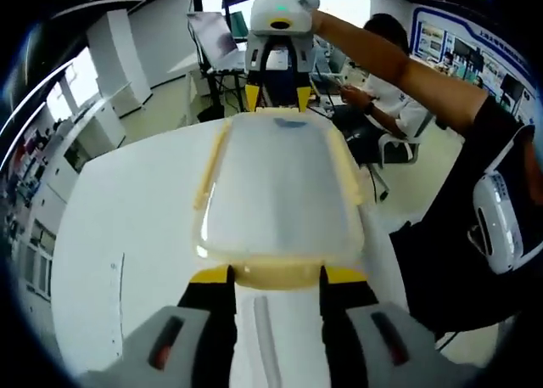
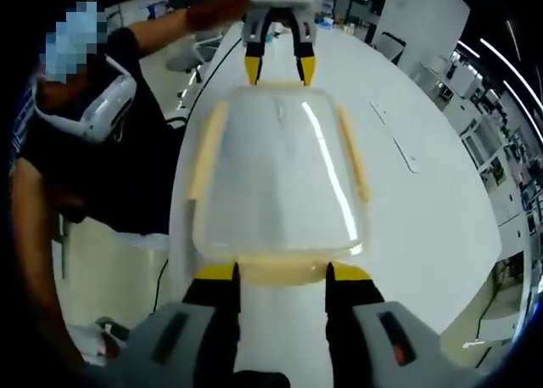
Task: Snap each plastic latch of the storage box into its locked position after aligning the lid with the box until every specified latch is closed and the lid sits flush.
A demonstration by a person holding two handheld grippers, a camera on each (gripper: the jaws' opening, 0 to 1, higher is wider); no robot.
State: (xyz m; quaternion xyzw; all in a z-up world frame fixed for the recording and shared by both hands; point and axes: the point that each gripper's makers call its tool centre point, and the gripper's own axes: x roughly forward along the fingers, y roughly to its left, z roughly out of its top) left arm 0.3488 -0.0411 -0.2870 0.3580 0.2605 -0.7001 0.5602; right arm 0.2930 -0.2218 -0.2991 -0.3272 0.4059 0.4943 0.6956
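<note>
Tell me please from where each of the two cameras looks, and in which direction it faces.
Left gripper view: rides on the left gripper, at one short end of the storage box, facing along the lid toward the right gripper; the person's arm shows.
Right gripper view: rides on the right gripper, at the opposite end, facing the left gripper; the person's sleeve and arm show.
Shared: box, white table, both grippers.
</note>
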